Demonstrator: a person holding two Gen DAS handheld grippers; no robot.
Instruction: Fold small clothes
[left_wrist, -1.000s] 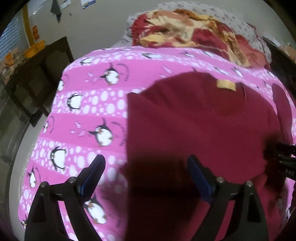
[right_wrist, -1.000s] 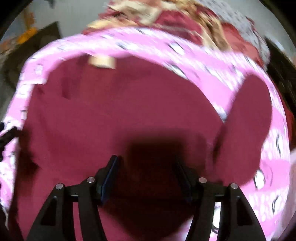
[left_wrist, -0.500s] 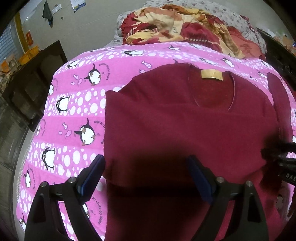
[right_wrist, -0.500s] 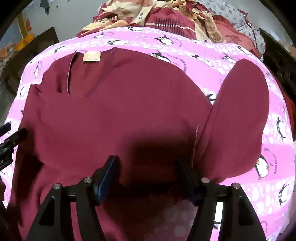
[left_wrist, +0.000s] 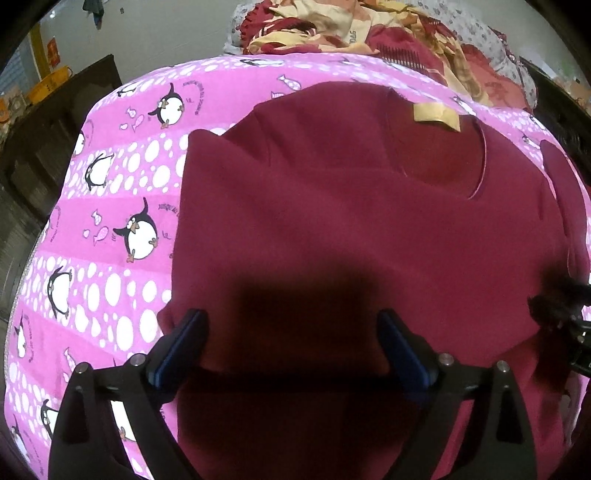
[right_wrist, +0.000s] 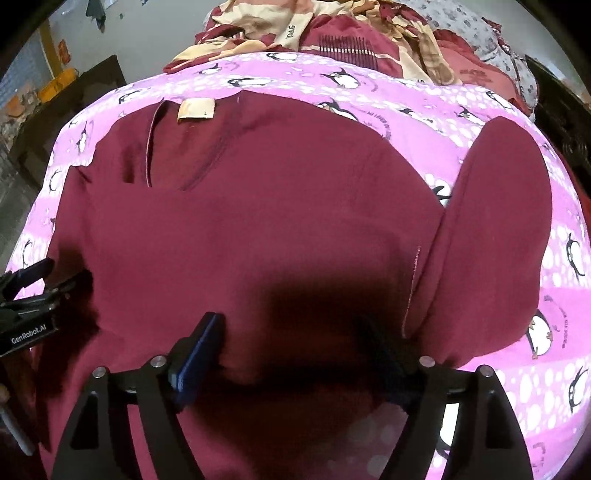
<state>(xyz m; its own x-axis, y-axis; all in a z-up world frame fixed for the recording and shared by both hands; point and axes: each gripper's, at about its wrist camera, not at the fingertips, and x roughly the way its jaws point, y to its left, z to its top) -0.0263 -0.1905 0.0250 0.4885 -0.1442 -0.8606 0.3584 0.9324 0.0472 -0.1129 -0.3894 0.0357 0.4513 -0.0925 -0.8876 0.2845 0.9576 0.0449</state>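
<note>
A maroon shirt (left_wrist: 351, 229) lies flat on the pink penguin sheet (left_wrist: 122, 192), neck and beige label (left_wrist: 436, 112) at the far end. Its left side ends in a straight folded edge. Its right sleeve (right_wrist: 498, 221) spreads out onto the sheet. My left gripper (left_wrist: 290, 325) hovers open over the shirt's lower left, one finger at the cloth's edge. My right gripper (right_wrist: 291, 326) is over the shirt's (right_wrist: 258, 206) lower right near the sleeve seam. Its jaws are opening, with cloth lying beneath them and no pad pressing on it. Each gripper shows at the other view's edge.
A heap of red and cream bedding (left_wrist: 351, 33) lies past the sheet's far end. Dark furniture (left_wrist: 55, 122) stands to the left, more dark furniture at the far right (right_wrist: 565, 110). Bare sheet (right_wrist: 561, 332) shows right of the sleeve.
My left gripper has sunk closer to the shirt's lower left. My right gripper's jaws have spread wider while it stayed over the same spot.
</note>
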